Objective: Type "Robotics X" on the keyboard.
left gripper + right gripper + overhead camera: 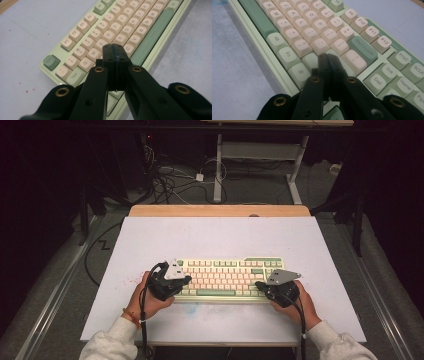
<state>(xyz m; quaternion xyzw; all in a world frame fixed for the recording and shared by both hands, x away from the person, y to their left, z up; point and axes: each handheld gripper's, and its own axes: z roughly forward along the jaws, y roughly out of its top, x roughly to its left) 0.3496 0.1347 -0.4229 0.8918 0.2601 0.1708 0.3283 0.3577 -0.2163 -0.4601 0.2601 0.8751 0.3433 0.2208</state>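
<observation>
A pale green keyboard (227,279) with cream and green keys lies on the white table top near the person's side. My left gripper (186,280) hovers over its left end, jaws shut with nothing between them. In the left gripper view the shut tips of the left gripper (114,47) rest over the keys around D and X of the keyboard (120,27). My right gripper (259,284) sits at the keyboard's right end, jaws also shut and empty. In the right gripper view the right gripper (326,57) points at the keys below Backspace on the keyboard (312,27).
The white board (220,240) lies on a wooden table (220,210). Small red specks mark the board left of the keyboard. Beyond the table stand desk legs (218,170) and tangled cables (170,177) on the floor. Both hands rest at the board's near edge.
</observation>
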